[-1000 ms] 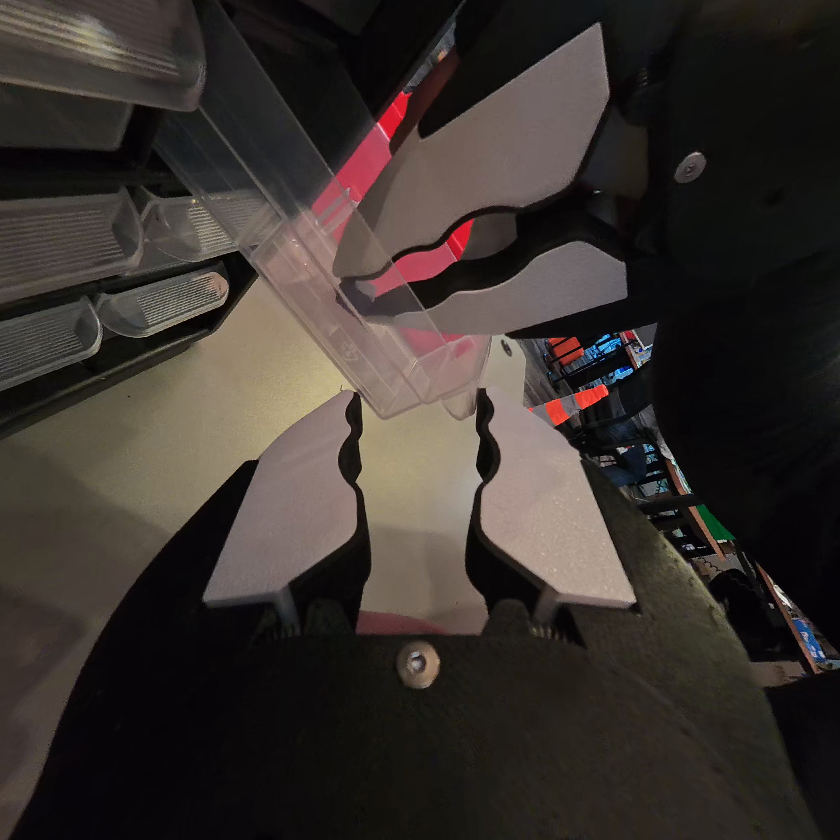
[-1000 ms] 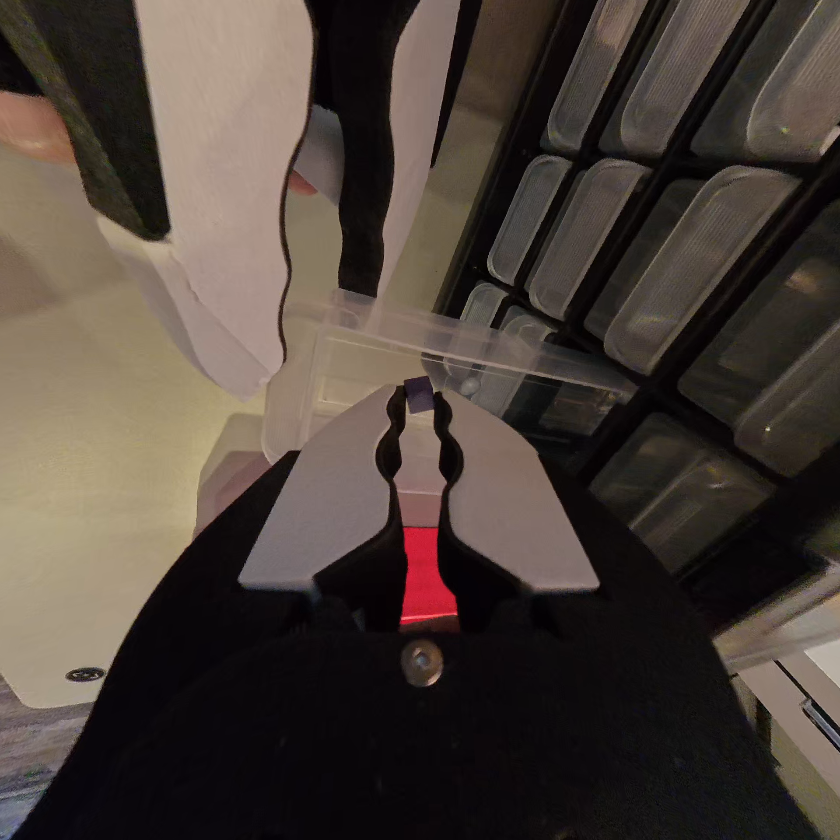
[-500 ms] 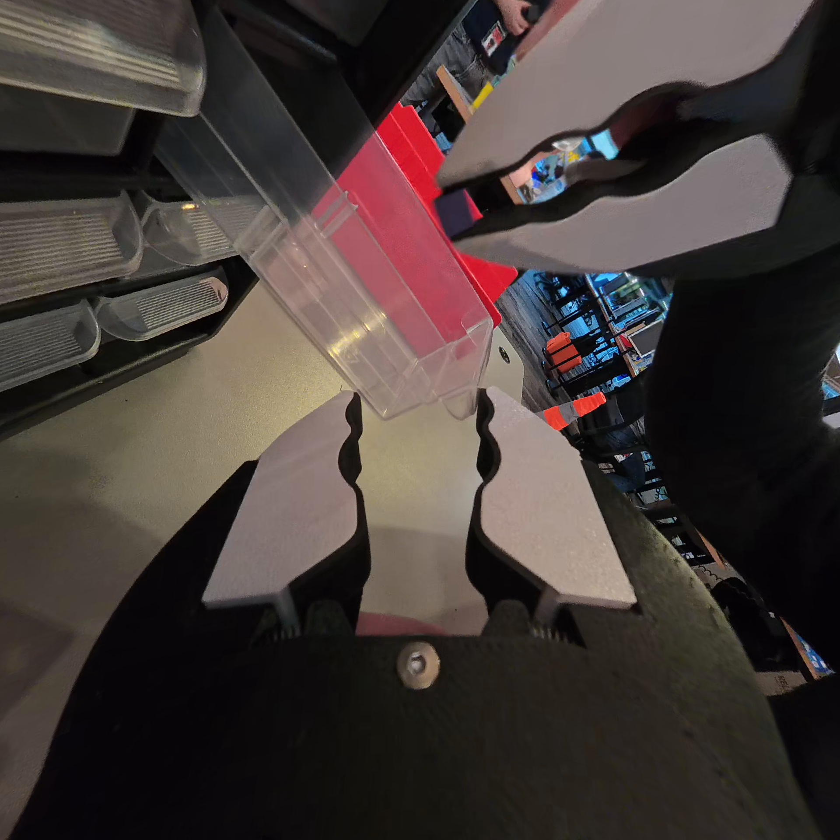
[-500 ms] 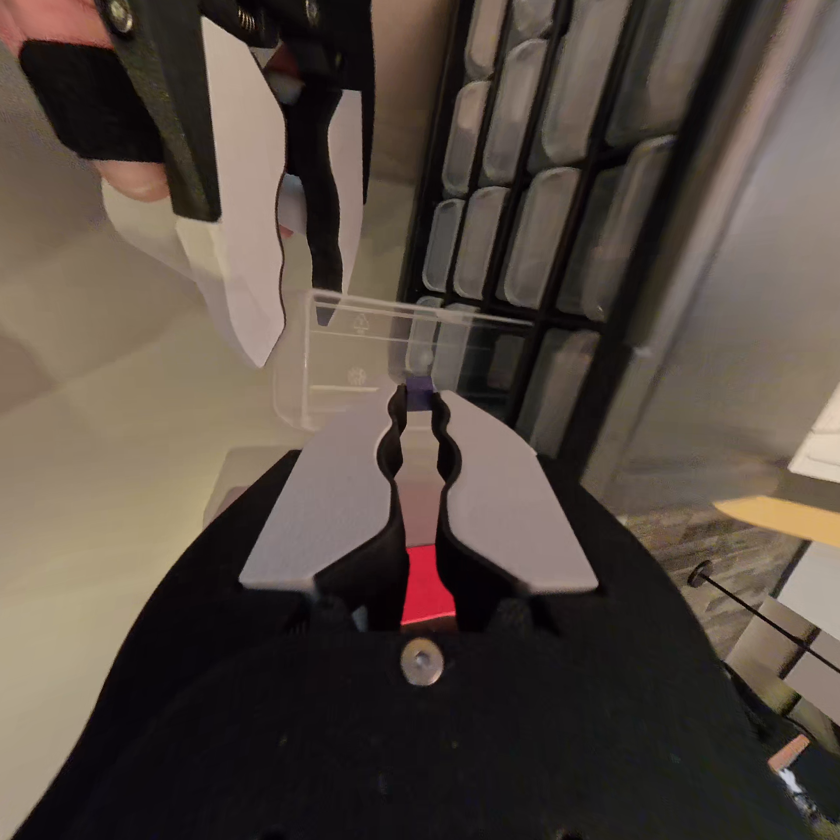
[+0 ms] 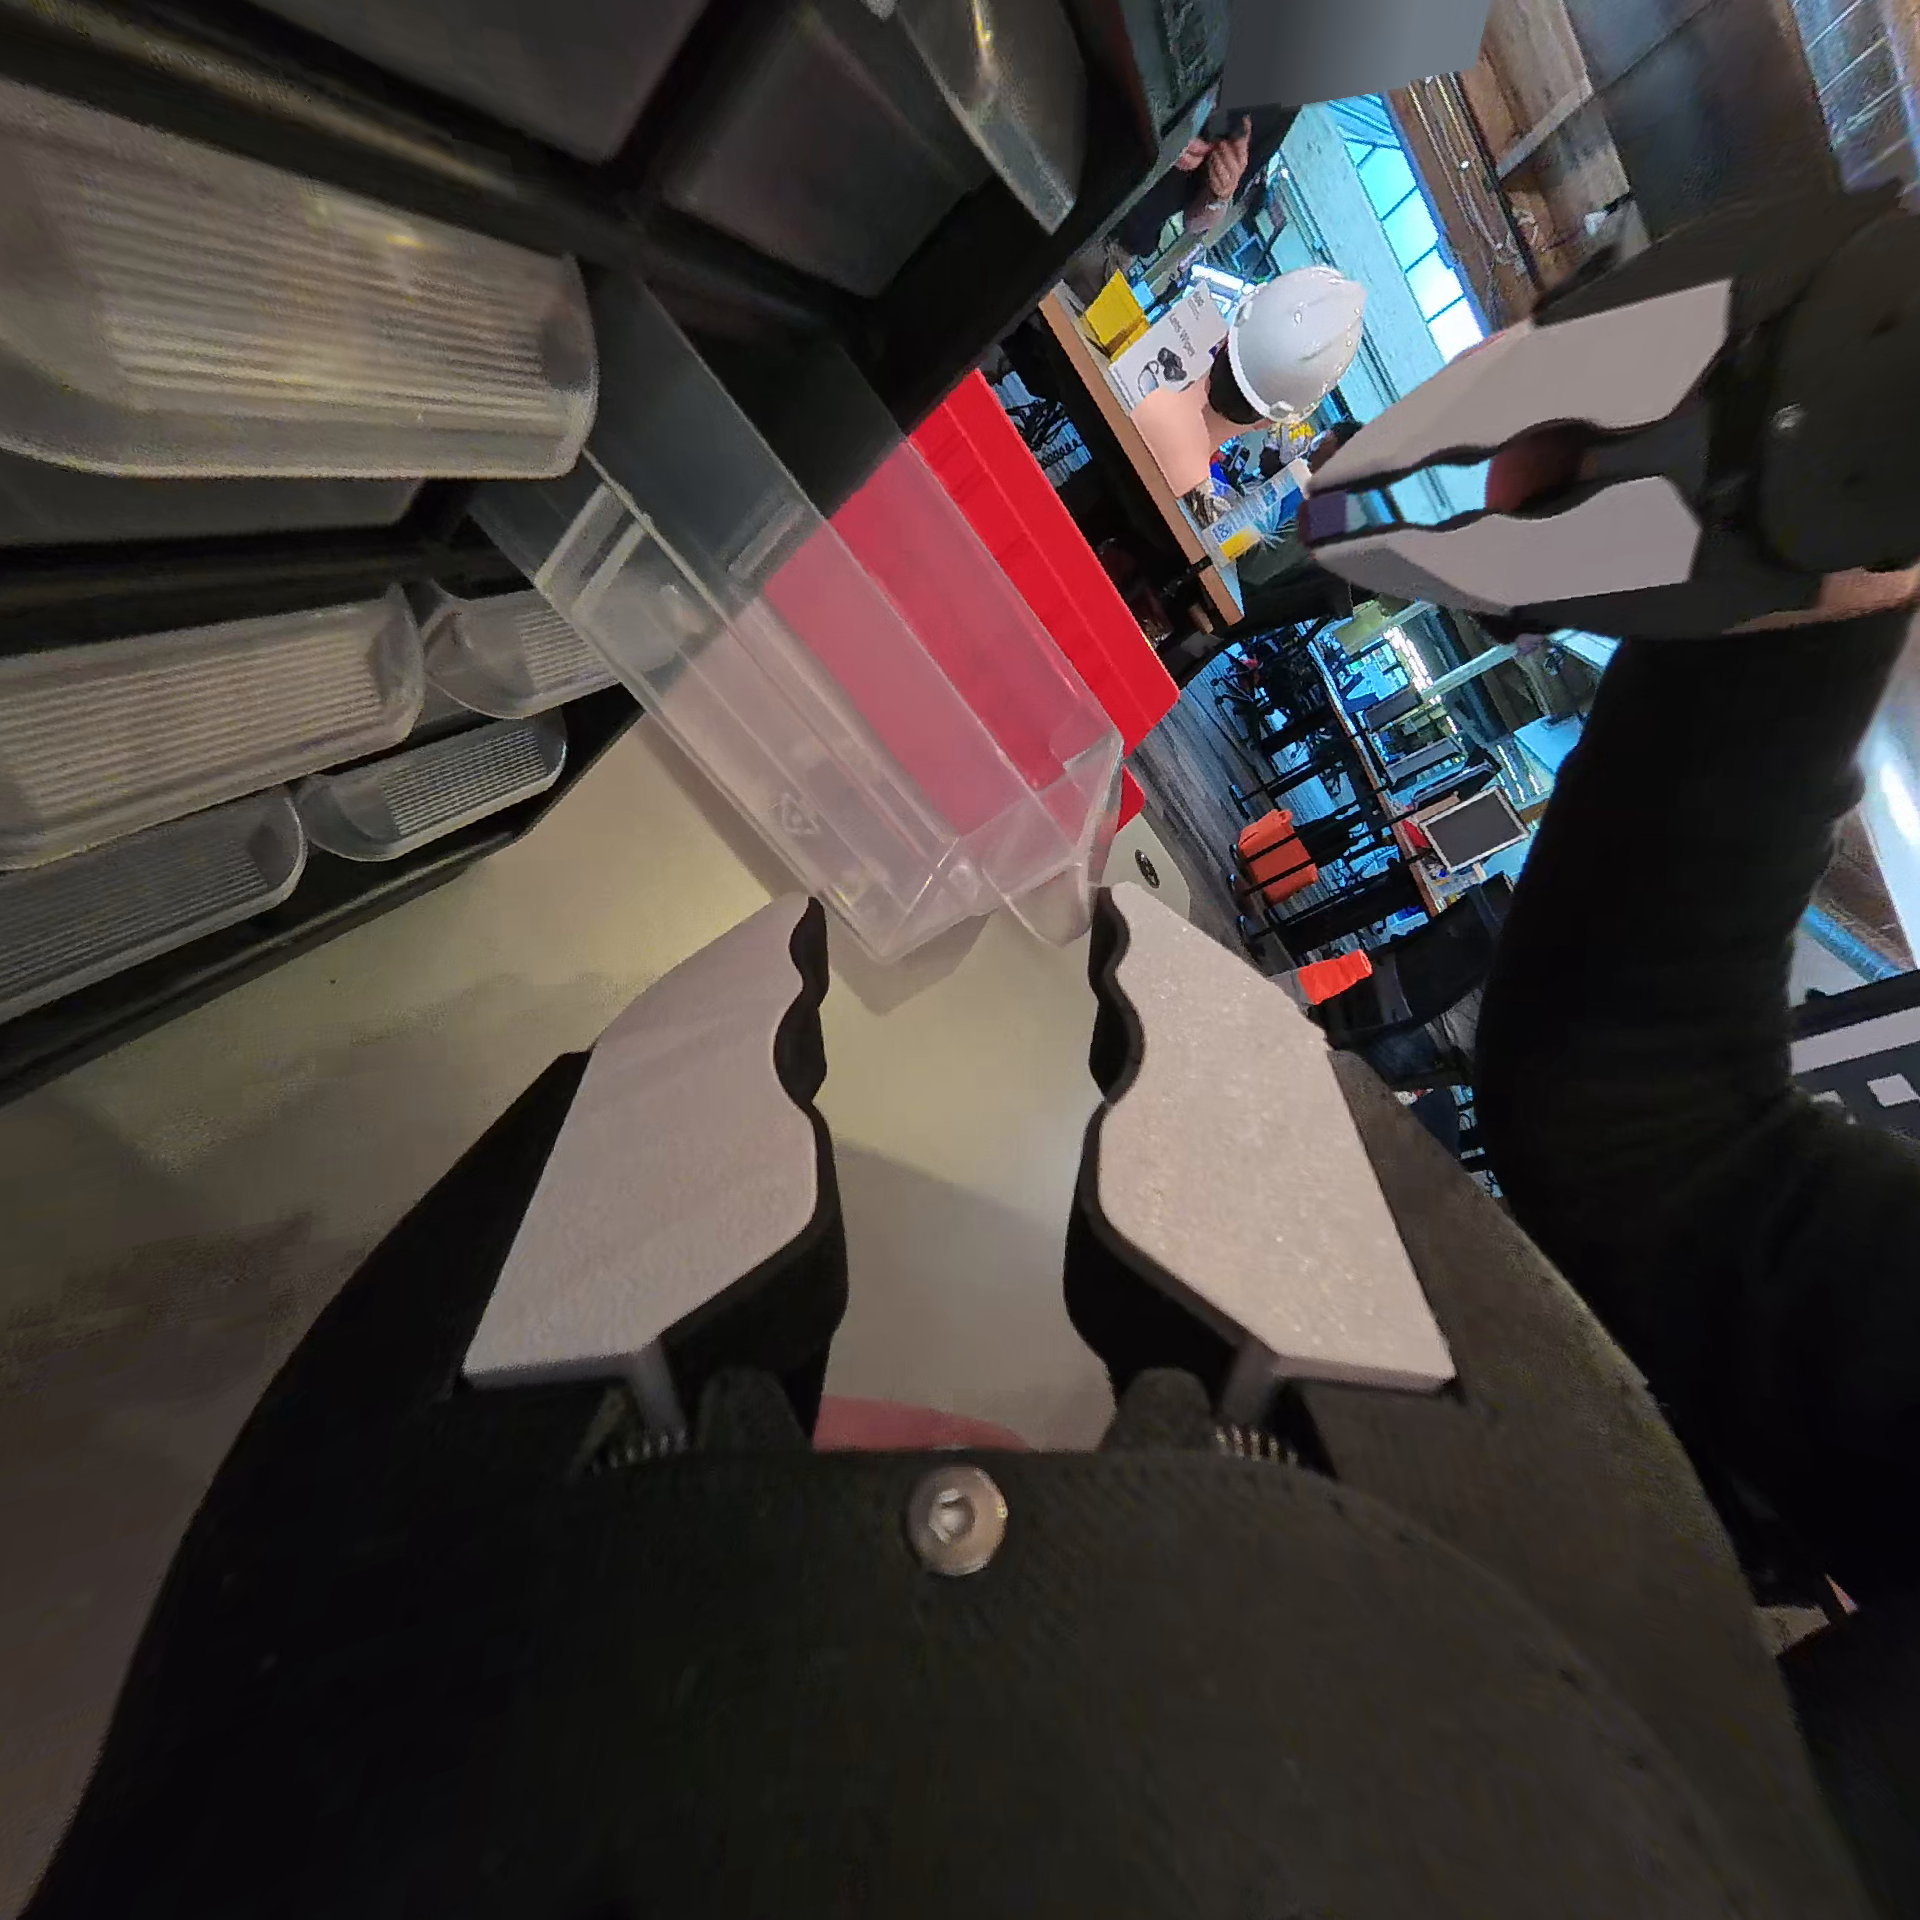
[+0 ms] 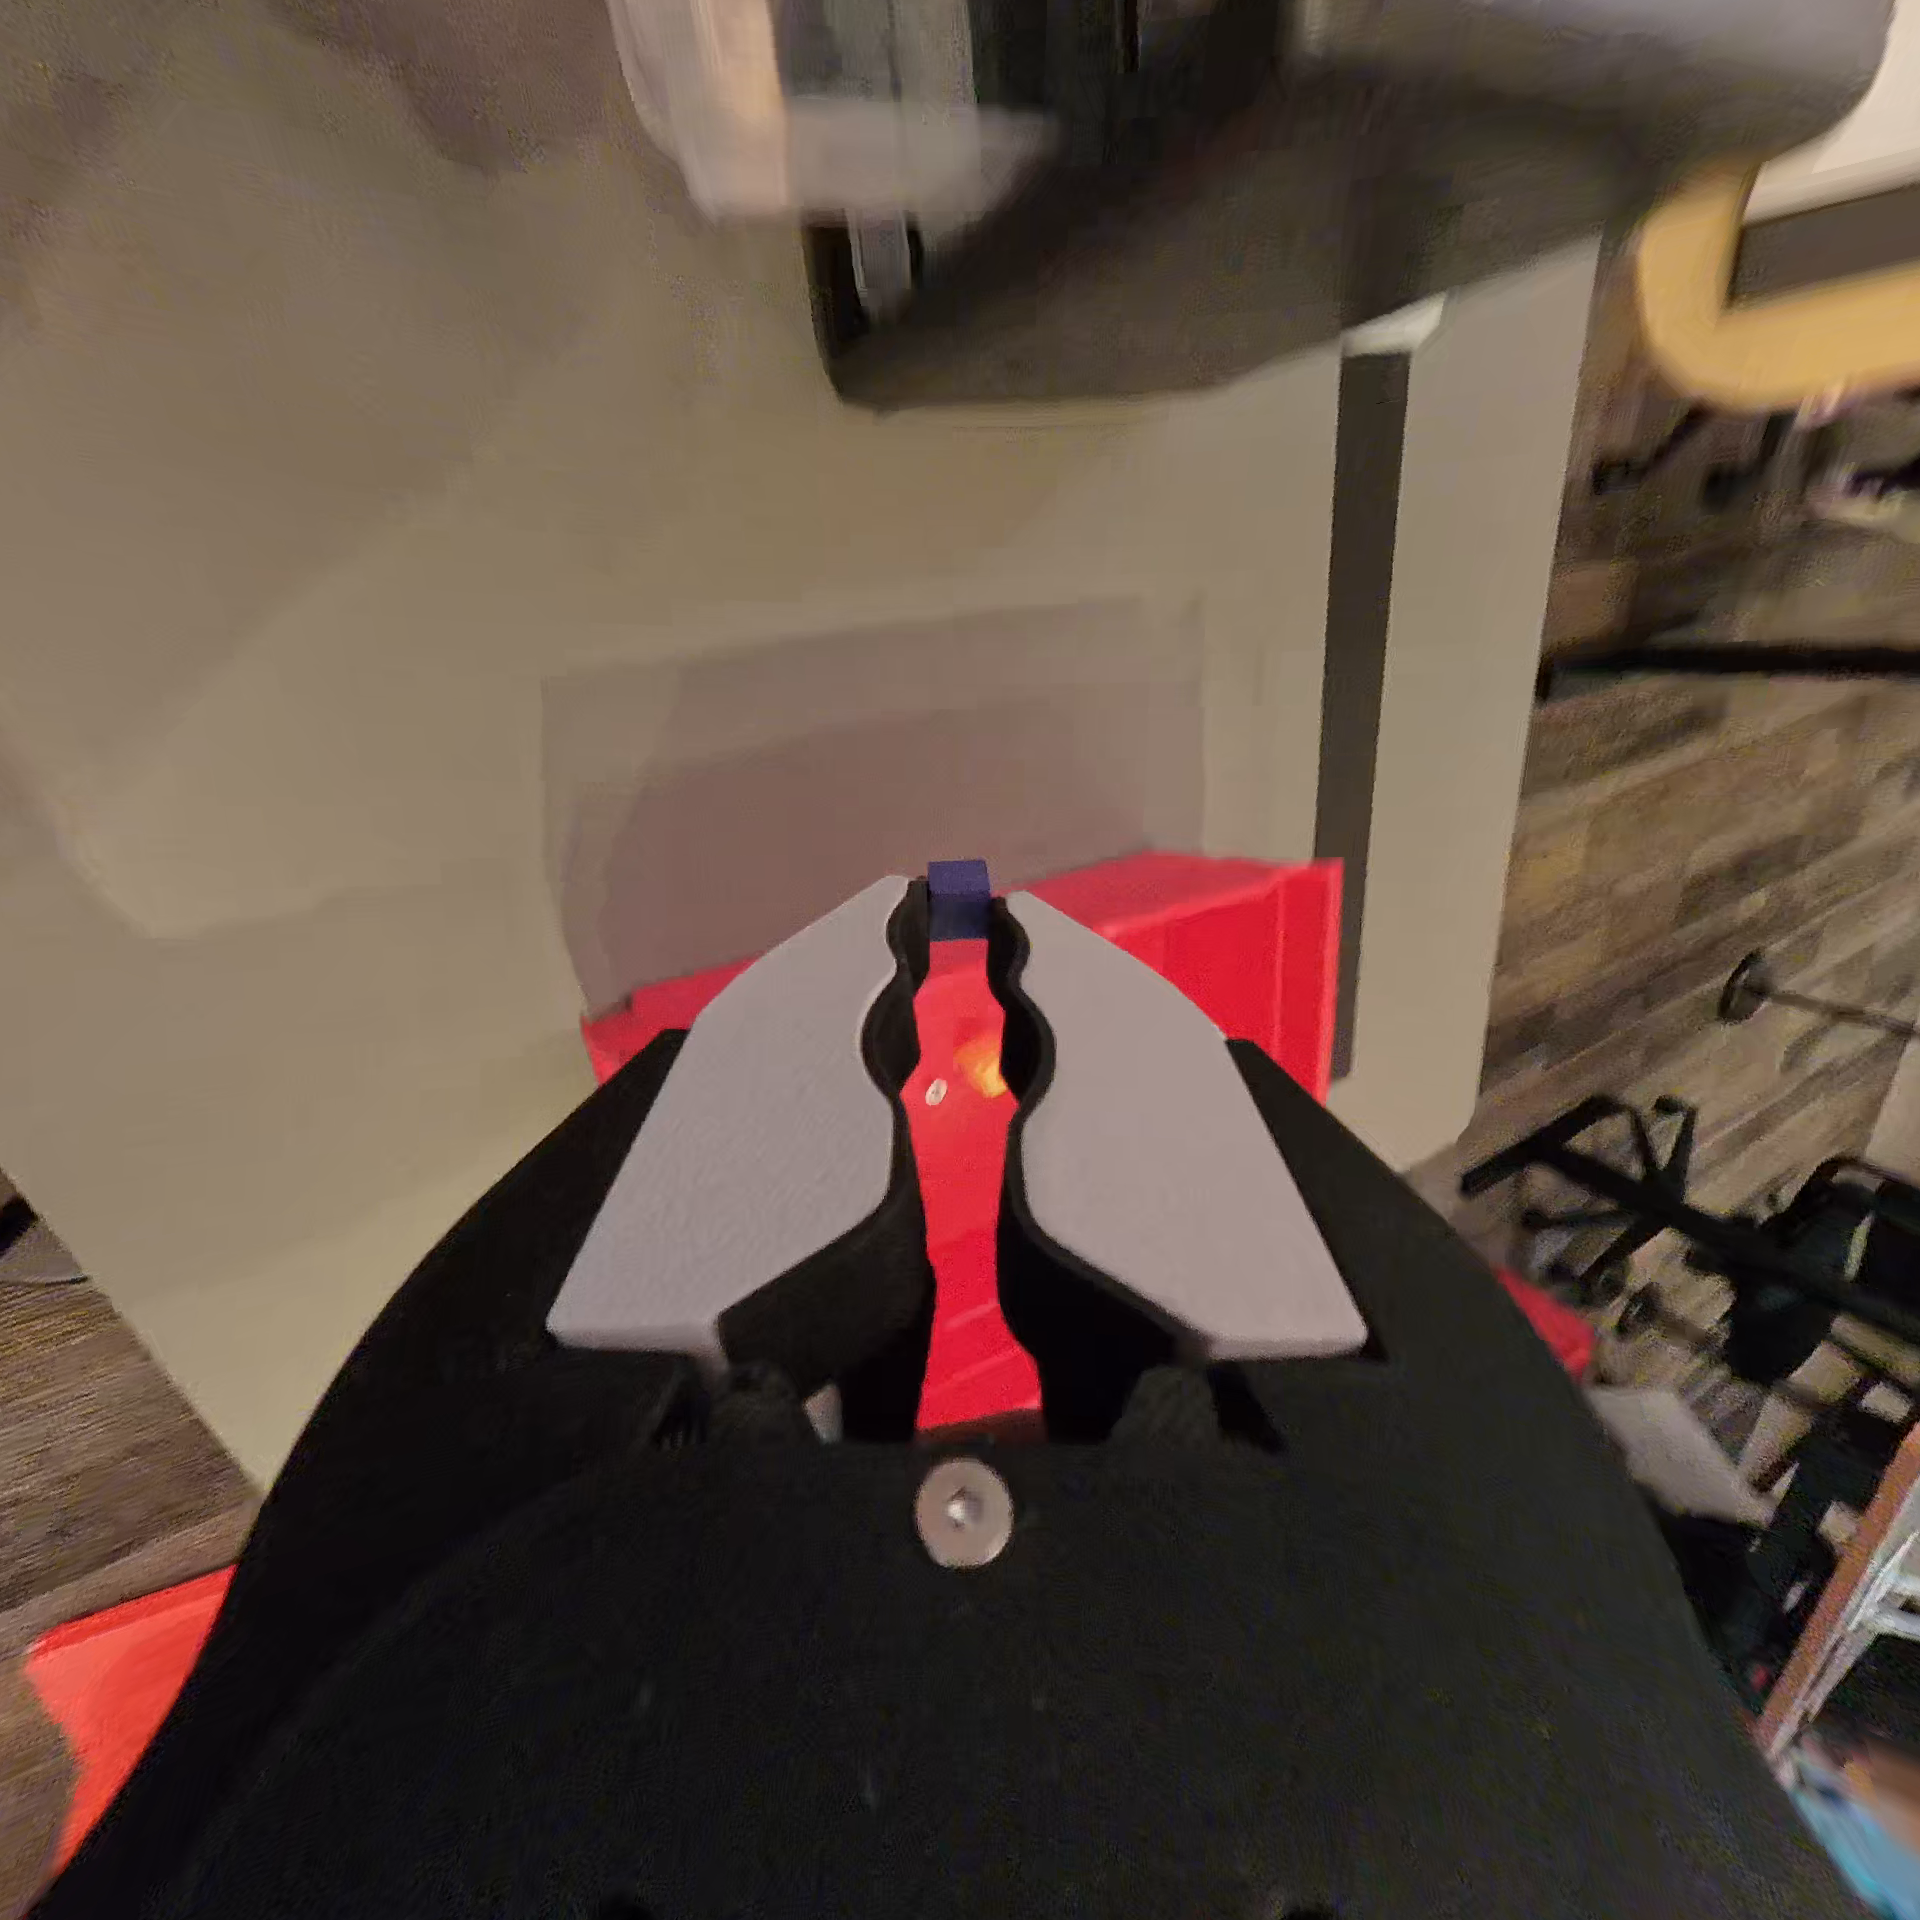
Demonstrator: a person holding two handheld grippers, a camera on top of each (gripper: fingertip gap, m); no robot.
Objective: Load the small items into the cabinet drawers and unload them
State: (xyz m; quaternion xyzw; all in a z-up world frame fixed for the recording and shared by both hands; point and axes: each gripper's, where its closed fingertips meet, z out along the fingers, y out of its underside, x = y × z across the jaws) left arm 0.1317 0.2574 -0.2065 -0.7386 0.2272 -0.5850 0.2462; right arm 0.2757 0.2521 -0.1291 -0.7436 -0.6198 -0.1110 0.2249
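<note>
A clear plastic drawer [image 5: 831, 727] stands pulled out of the black cabinet [image 5: 312, 312]. My left gripper [image 5: 951, 925] is open, its fingertips on either side of the drawer's front lip. My right gripper [image 6: 956, 904] is shut on a small dark blue cube [image 6: 956, 899] at its fingertips. In the left wrist view the right gripper [image 5: 1325, 509] hangs to the upper right of the drawer, apart from it, with the cube [image 5: 1325, 514] at its tip. A red bin [image 6: 1195, 935] lies under the right gripper; small items lie in it, blurred.
Several closed clear drawers [image 5: 260, 343] fill the cabinet front at the left. The cabinet and bin stand on a pale table [image 5: 364, 1039]. The red bin [image 5: 997, 582] also shows behind the open drawer. A workshop with shelves and chairs lies beyond the table edge. There is about 15 cm between the tips of the two grippers. From my left tips it is roughly 9 cm to the black cabinet [image 5: 312, 312]; from my right, 25 cm.
My right gripper has lifted the blue cube out of the open drawer and swung away to the right over the red bin. My left gripper has stayed open at the drawer's front.
</note>
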